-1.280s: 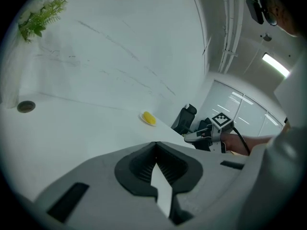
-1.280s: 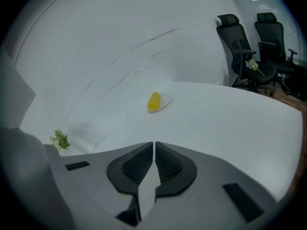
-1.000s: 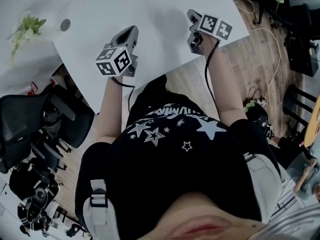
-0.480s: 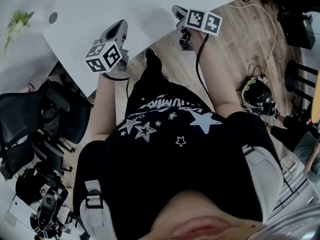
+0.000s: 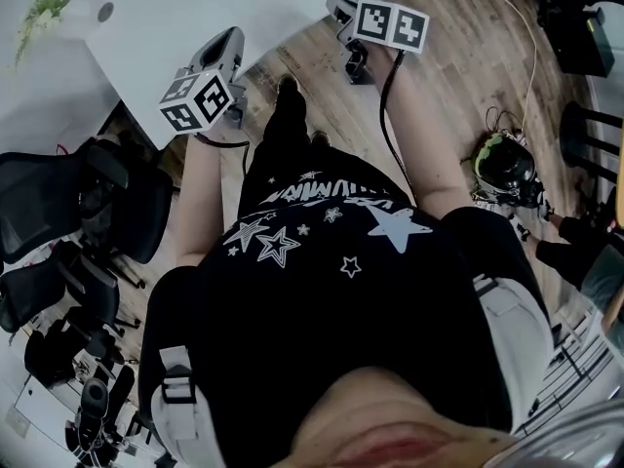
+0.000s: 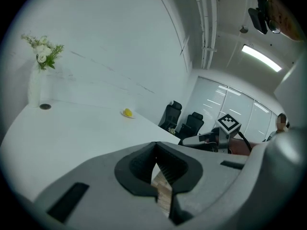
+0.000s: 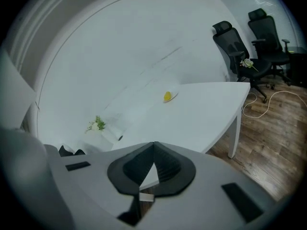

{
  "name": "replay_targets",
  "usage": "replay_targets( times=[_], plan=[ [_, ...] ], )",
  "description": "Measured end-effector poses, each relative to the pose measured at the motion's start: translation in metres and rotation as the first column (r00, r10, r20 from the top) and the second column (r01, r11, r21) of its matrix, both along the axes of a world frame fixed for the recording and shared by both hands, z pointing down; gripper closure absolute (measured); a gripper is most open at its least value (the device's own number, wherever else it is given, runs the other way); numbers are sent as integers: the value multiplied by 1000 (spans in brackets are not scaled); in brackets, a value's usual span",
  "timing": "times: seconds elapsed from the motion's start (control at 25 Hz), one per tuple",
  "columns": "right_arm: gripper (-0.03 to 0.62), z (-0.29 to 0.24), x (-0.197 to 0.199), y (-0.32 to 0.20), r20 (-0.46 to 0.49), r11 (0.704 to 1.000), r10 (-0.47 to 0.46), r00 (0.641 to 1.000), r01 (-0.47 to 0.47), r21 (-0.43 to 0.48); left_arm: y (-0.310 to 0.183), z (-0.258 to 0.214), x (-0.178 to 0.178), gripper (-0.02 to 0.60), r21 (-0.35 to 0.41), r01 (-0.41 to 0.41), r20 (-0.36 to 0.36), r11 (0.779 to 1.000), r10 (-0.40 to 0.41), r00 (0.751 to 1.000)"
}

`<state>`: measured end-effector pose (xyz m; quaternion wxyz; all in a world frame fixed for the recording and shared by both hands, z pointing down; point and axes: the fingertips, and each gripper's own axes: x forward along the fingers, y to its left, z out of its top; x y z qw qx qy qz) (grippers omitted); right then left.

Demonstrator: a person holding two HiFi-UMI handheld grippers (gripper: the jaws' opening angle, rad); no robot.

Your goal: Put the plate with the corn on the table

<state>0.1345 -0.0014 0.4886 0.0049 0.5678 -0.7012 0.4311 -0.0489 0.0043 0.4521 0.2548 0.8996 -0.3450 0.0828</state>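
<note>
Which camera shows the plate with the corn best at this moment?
The right gripper view: the plate with the corn sits unobstructed on the white table. The left gripper view shows it too, slightly smaller. The head view misses it.

I am in an office meeting room: a large white counter [image 7: 201, 114], black swivel chairs [image 7: 232, 47] on wheels, and glass partition walls [image 6: 228, 102].

Your desk [image 5: 195, 8]: plain white. Corn [image 7: 167, 96]: yellow, on a white plate [image 7: 174, 97]. Your left gripper [image 6: 155, 150] and right gripper [image 7: 153, 150]: grey bodies, black pads [image 6: 136, 169]; the cube [image 5: 197, 102] on each carries black-and-white square markers. Your shirt [image 5: 331, 291]: black with white stars. Floor [image 5: 458, 76]: brown wood planks. Chairs [image 7: 240, 42]: black.
</note>
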Motion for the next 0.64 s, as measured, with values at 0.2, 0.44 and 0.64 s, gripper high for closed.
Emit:
replay_targets(
  times=[0.2, 0.44, 0.64],
  plan=[
    [588, -5, -6, 35, 19, 1000, -4, 1000, 4, 12, 44, -8, -8, 574, 17, 2, 17, 1000, -2, 1000],
    [588, -15, -16, 46, 19, 999, -17, 1000, 17, 36, 59, -13, -19, 575, 30, -3, 29, 1000, 2, 1000],
    [588, -17, -23, 58, 15, 999, -9, 1000, 8, 34, 69, -16, -25, 575, 32, -5, 17, 999, 5, 1000]
  ],
)
